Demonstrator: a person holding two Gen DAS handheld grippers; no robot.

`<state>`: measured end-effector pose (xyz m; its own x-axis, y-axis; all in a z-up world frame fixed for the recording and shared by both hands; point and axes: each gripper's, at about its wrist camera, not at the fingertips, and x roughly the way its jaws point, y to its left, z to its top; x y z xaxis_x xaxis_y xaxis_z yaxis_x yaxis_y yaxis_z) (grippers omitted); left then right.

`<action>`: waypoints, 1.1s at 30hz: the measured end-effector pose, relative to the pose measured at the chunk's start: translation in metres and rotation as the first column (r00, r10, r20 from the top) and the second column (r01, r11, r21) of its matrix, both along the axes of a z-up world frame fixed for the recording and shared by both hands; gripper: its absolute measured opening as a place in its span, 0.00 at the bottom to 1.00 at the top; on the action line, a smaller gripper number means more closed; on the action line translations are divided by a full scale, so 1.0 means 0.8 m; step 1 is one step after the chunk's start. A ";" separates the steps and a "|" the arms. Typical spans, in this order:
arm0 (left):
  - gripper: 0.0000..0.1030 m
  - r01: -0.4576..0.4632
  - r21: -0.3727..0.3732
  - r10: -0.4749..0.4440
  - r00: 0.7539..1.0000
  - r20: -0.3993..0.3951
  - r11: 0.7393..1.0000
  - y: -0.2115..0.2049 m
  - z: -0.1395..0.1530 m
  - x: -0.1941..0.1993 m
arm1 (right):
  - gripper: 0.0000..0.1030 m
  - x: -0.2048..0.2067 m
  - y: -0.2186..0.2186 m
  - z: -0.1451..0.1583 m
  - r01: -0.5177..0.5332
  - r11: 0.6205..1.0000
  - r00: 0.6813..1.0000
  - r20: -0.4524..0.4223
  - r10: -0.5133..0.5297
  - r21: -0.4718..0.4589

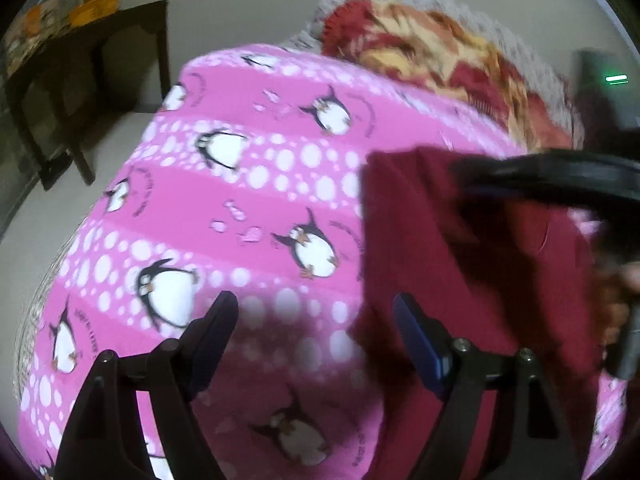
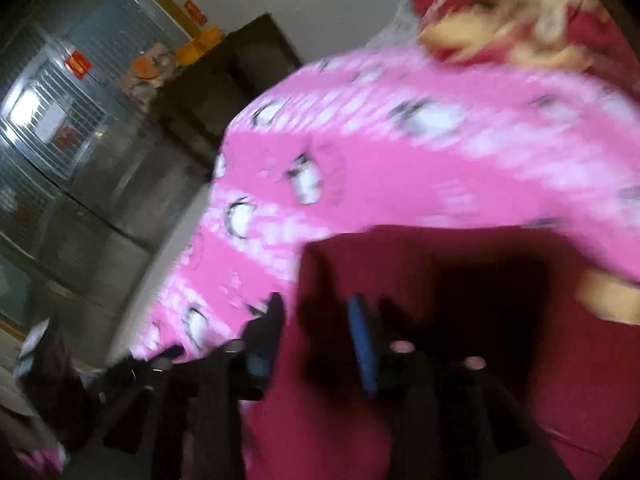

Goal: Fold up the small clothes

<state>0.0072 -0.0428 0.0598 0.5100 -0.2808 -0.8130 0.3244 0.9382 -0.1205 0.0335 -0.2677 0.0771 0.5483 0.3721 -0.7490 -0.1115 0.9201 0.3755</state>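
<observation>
On the bed, spread flat: pink sheet printed with penguins and white dots, covering most of both views; dark red garment lying on it, toward the right side in the left wrist view and low centre in the right wrist view, its left edge straight against the pink; folds or layers not readable through blur.

Beyond the sheet's far edge: red and cream patterned blanket with a pale fringed border, bunched; seen again at top right in the right wrist view.

Left gripper: jaws well apart, nothing between them; left finger over the pink sheet, right finger with blue pad over the garment's left edge; contact with the cloth cannot be told.

Right gripper: jaws partly apart, no cloth seen pinched between them; both fingers above the garment's near left part; frame heavily blurred. Same gripper's black body crosses the right of the left wrist view, above the garment, with a person's hand on its grip at the right margin.

Background, left: dark wooden table on a pale floor against a pale wall, yellow and orange items on top; metal shutter with red labels, right wrist view only.
</observation>
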 end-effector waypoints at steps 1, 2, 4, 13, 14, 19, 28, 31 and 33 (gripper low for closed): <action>0.77 0.007 0.028 -0.007 1.000 -0.007 1.000 -0.007 -0.006 0.001 | 0.55 -0.021 -0.016 0.007 0.016 0.998 1.000 0.013 -0.016 -0.053; 0.77 0.011 0.055 -0.010 1.000 -0.017 0.998 -0.011 -0.015 0.001 | 0.56 -0.035 -0.025 0.008 0.029 0.995 1.000 0.007 -0.029 -0.091; 0.77 0.005 0.104 -0.001 0.999 -0.047 0.995 -0.018 -0.031 0.005 | 0.57 -0.062 -0.045 0.004 0.044 0.983 0.999 -0.021 -0.048 -0.179; 0.79 -0.031 0.106 0.038 0.997 -0.071 0.994 -0.016 -0.037 0.008 | 0.57 -0.182 -0.166 -0.017 0.236 0.898 0.963 -0.032 -0.267 -0.370; 0.79 -0.034 0.107 0.041 0.997 -0.059 0.994 -0.017 -0.032 0.007 | 0.57 -0.199 -0.185 -0.016 0.290 0.888 0.948 -0.025 -0.319 -0.356; 0.79 -0.047 0.062 0.047 0.999 -0.010 0.997 -0.025 -0.001 -0.001 | 0.57 -0.242 -0.227 -0.028 0.398 0.860 0.901 -0.039 -0.431 -0.321; 0.80 0.000 0.109 0.002 1.000 -0.019 0.994 -0.076 -0.003 -0.010 | 0.01 -0.215 -0.198 -0.030 0.338 0.884 0.937 0.027 -0.348 -0.325; 0.80 0.001 0.121 0.000 1.000 -0.015 0.993 -0.083 -0.009 -0.017 | 0.01 -0.220 -0.206 -0.017 0.388 0.845 0.918 0.071 -0.391 -0.367; 0.80 0.003 0.134 0.000 1.000 -0.019 0.991 -0.089 -0.016 -0.018 | 0.01 -0.221 -0.221 -0.022 0.431 0.819 0.896 0.070 -0.440 -0.378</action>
